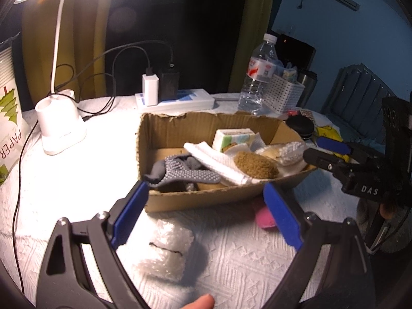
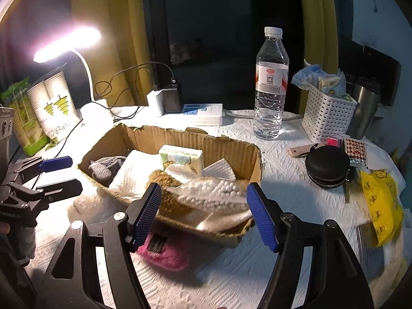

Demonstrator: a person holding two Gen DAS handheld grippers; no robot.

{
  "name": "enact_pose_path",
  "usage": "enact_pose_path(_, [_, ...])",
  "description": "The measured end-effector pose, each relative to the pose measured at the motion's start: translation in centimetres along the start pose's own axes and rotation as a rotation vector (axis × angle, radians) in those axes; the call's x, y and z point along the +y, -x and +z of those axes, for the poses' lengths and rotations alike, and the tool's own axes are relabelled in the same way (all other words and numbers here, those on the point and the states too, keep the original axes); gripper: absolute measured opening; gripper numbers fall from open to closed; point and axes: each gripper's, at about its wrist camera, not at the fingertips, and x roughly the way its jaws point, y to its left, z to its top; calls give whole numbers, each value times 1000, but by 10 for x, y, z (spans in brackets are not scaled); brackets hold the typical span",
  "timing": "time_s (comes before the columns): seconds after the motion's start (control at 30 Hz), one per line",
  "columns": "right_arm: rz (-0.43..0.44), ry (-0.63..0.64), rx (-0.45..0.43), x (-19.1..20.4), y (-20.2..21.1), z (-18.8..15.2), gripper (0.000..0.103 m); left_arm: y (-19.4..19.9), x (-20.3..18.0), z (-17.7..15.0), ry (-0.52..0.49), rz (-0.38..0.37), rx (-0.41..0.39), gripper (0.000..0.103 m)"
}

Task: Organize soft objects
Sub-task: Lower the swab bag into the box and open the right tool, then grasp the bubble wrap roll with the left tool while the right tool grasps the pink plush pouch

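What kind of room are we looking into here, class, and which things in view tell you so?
Probably a home bedroom or study corner at night: a lit white desk lamp, a white power strip with chargers plugged in, and yellow-green curtains beside a dark window. The torn cardboard box holds soft cloths on a white tablecloth.

**Count of things on the table**

One cardboard box [image 2: 233, 154] holds one grey glove [image 1: 180, 172], one tissue pack [image 2: 180, 155] and one brown sponge [image 1: 256, 163]. Outside lie one pink item [image 2: 167, 253], one bubble-wrap bundle [image 1: 164, 252], one water bottle [image 2: 270, 87] and one white basket [image 2: 325, 118].
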Motion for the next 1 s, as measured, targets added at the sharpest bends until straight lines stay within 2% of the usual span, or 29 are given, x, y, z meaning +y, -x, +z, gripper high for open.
enact_pose_path(0.4, [11,1,12,22,18,-19,72,15,7,-19,7,-1,9,92])
enact_pose_path(0.67, [16,-7,41,29,15,-32,72,12,19,-30,28,30,33,92])
enact_pose_path(1.0, [54,-11,108,40,-9,-45,72,-21,37,-47,28,112,145,92])
